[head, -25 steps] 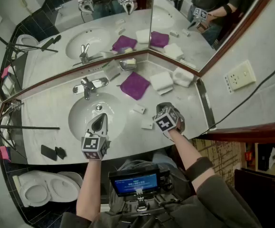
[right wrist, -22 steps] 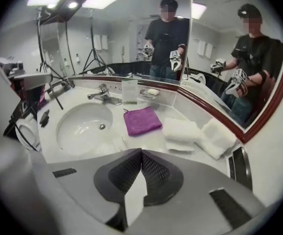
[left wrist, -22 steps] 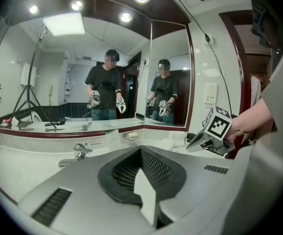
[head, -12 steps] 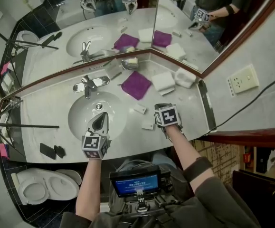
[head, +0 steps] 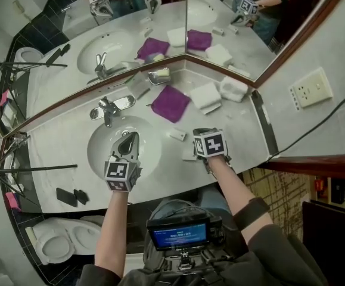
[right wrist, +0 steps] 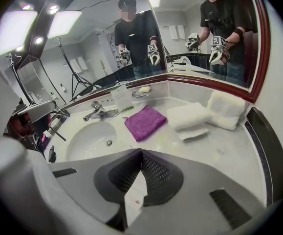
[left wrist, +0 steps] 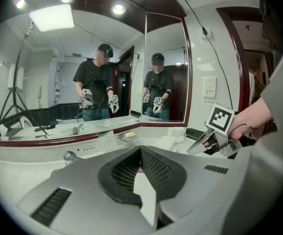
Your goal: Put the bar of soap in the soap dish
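Marble counter [head: 238, 124] carries the soap dish [head: 152, 80] at its mirrored corner, seemingly already holding the bar of soap [right wrist: 144, 89], so left gripper [left wrist: 141, 153] and right gripper [right wrist: 141, 153] idle out front, fingers together on nothing.

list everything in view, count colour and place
sink: one, white, counter's left
tap: one, chrome, behind the sink
soap dish: one, metal, mirror corner, pale bar in it
cloth: one, purple, before the dish
towels: two piles, white, right of cloth
small blocks: two, white, right of sink
black items: two, counter's front left
toilet: one, white, lower left
wall socket: one, cream, right wall
left gripper: one, grey, shut, over the sink
right gripper: one, grey, shut, by the blocks
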`<state>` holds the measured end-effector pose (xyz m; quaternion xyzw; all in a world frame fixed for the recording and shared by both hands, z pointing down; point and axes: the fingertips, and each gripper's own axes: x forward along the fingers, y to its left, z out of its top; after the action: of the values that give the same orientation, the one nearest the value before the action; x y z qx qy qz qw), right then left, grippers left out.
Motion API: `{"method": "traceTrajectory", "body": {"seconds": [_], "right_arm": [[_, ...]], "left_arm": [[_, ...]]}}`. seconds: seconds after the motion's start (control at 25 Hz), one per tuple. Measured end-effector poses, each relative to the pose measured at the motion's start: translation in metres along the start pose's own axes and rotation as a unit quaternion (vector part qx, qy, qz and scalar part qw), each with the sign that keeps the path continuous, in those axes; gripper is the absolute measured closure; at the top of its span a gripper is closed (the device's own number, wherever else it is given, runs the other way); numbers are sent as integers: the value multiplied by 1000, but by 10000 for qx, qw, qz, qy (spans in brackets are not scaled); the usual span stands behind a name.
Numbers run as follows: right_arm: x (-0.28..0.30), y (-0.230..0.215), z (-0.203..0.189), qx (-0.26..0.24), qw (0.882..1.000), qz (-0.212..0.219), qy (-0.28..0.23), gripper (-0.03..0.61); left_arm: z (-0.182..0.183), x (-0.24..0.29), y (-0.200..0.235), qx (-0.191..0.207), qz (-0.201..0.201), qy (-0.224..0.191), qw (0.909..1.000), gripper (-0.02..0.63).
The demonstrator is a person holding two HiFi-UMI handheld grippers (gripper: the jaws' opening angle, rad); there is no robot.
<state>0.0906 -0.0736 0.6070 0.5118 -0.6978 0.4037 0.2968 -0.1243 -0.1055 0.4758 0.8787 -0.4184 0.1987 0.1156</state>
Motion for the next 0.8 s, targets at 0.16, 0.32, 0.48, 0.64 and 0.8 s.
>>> {"method": "traceTrajectory", "body": {"seconds": [0.16, 0.32, 0.48, 0.64, 0.8], "right_arm": [[5, 3, -4, 340, 9993, 146, -45, 563], [14, -1, -9, 653, 9976, 217, -69, 563], [22, -8, -16, 946, 9951, 253, -118, 563], [27, -14, -22, 1254, 9914, 289, -231, 563], [31, -19, -30, 1642, 9850, 352, -387, 563]], "left_arm": [[11, 32, 2, 450, -268, 209, 9984, 550], [21, 75, 5, 948, -598, 451, 9927, 478], [30, 125, 8, 1535, -940, 745, 9808, 410], [36, 173, 6, 2313, -1304, 1073, 9581, 326], [31, 216, 12, 3045, -1453, 1352, 9316, 307]]}}
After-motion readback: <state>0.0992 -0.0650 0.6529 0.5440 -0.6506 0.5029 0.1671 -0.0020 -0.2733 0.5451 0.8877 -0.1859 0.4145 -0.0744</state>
